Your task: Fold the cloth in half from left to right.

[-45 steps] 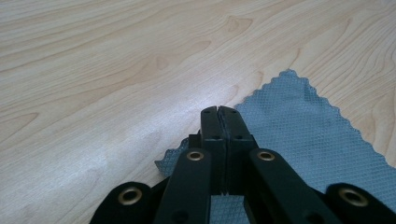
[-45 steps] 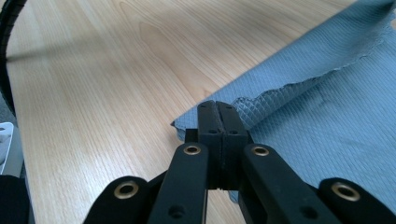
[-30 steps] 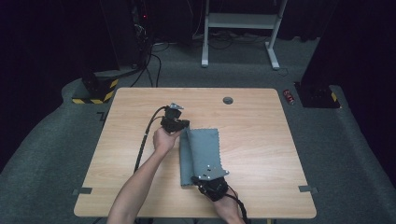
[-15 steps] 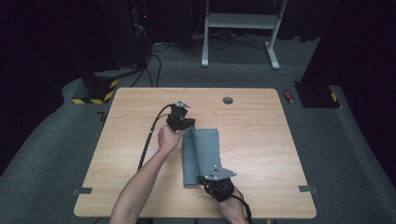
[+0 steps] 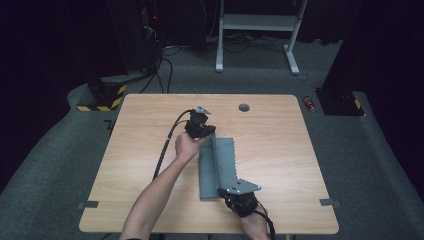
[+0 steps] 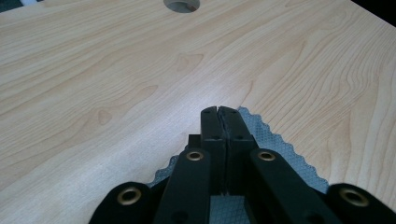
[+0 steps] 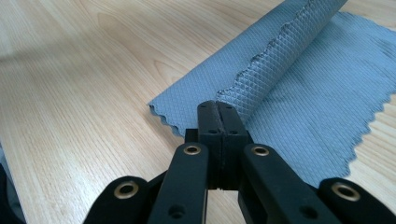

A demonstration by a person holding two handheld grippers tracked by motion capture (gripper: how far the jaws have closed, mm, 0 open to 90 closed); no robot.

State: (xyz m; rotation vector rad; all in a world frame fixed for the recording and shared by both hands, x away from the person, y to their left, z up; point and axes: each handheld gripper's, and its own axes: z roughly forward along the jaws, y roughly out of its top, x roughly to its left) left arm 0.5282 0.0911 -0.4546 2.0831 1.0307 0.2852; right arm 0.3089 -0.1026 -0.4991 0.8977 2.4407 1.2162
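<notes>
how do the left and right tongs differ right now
The left tongs pinch the far end of the grey scalloped-edge cloth, away from the person; the right tongs pinch its near end by the front table edge. A grey three-cornered plate lies broad over the right tongs, while the plate on the left tongs looks much smaller. Both are black, shut on the cloth, and lifting one edge to fold it.

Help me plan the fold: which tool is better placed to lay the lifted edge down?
Neither alone: left tool and right tool each pinch one end of the grey textured cloth's lifted edge.
</notes>
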